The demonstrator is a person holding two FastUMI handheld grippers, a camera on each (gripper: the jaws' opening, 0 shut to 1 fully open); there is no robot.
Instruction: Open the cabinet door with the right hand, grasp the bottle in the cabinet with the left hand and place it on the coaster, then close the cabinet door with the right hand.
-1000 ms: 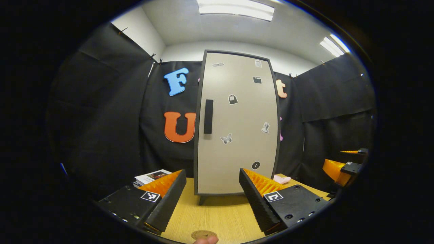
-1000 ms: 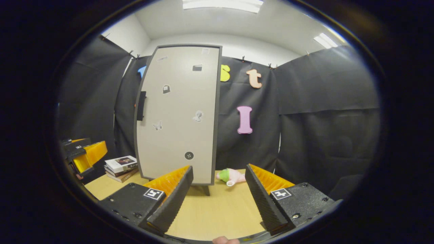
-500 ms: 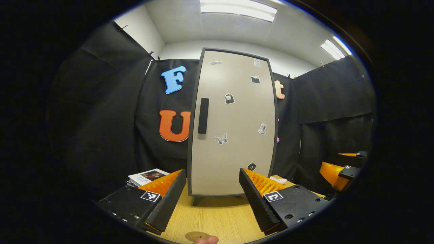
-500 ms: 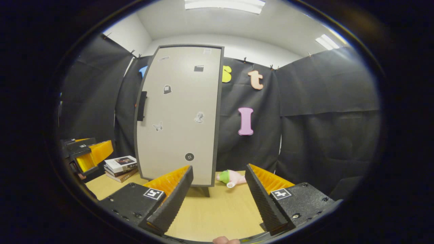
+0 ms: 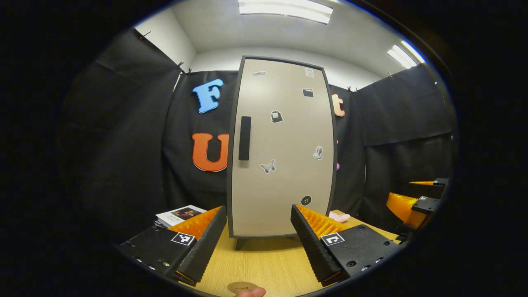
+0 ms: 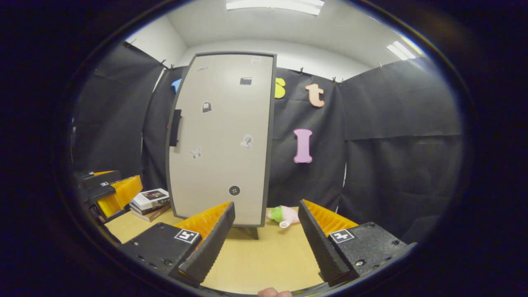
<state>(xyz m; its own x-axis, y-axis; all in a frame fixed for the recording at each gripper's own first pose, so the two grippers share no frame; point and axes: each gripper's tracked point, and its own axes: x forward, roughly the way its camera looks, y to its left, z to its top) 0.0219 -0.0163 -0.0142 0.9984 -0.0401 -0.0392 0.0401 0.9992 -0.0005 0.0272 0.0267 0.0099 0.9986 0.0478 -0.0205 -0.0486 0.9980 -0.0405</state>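
Observation:
A tall beige cabinet [image 5: 284, 148] with a dark frame stands at the back of the wooden table, its door shut; the bottle is hidden behind it. A black handle [image 5: 244, 138] sits on the door's left side, also the handle [image 6: 175, 127] in the right gripper view. A round brown coaster [image 5: 240, 286] lies on the table at the near edge. My left gripper [image 5: 258, 241] is open in front of the cabinet, some way off. My right gripper [image 6: 266, 239] is open too, facing the cabinet [image 6: 225, 136] from the right, and the right gripper [image 5: 414, 202] appears at the far right.
A stack of books [image 5: 179, 214] lies left of the cabinet, books [image 6: 149, 200] in the right gripper view. A pink and green toy [image 6: 281, 215] lies on the table right of the cabinet. The left gripper [image 6: 109, 192] shows at the left edge. Black cloth walls surround the table [image 6: 264, 260].
Both grippers have drifted slightly: the cabinet shifted a little left in the left gripper view and a little right in the right gripper view. The door stays shut.

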